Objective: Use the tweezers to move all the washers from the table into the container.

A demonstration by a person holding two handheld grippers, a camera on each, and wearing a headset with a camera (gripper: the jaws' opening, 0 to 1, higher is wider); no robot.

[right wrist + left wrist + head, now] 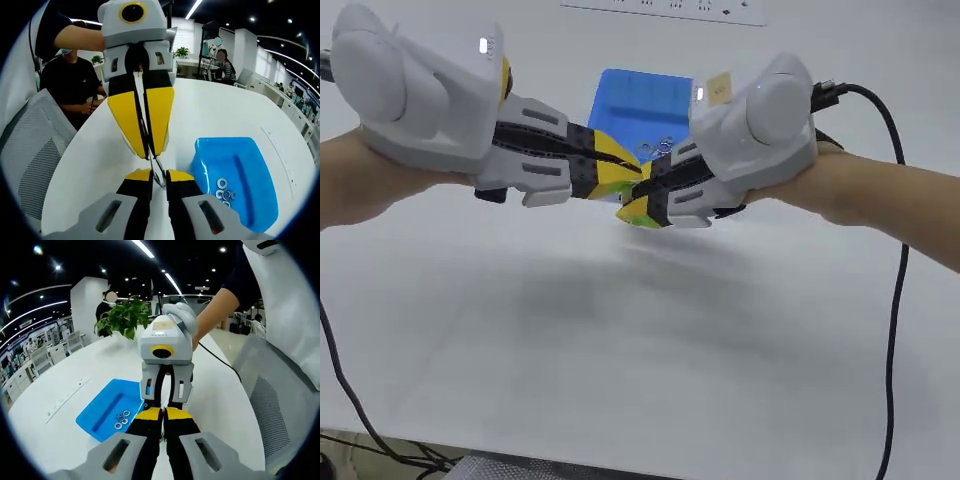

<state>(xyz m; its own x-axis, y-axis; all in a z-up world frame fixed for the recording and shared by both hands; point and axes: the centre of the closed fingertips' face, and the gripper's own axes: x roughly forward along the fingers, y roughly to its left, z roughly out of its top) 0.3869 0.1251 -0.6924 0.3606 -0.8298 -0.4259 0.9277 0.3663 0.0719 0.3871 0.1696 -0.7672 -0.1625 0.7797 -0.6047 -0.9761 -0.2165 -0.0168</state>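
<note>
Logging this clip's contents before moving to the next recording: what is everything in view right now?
container: one, blue, on the table beyond the claws.
washers: small cluster, silver, inside the container; exact count unclear.
tweezers: one, metal, running between both claws.
table: one, white.
cables: two, black, one at each side.
plant: one, green, background.
mesh chair: one, grey, beside the table.
left claw: yellow-tipped, shut on the tweezers.
right claw: yellow-tipped, shut on the tweezers, facing the left claw.
left hand, right hand: each holding a gripper.
</note>
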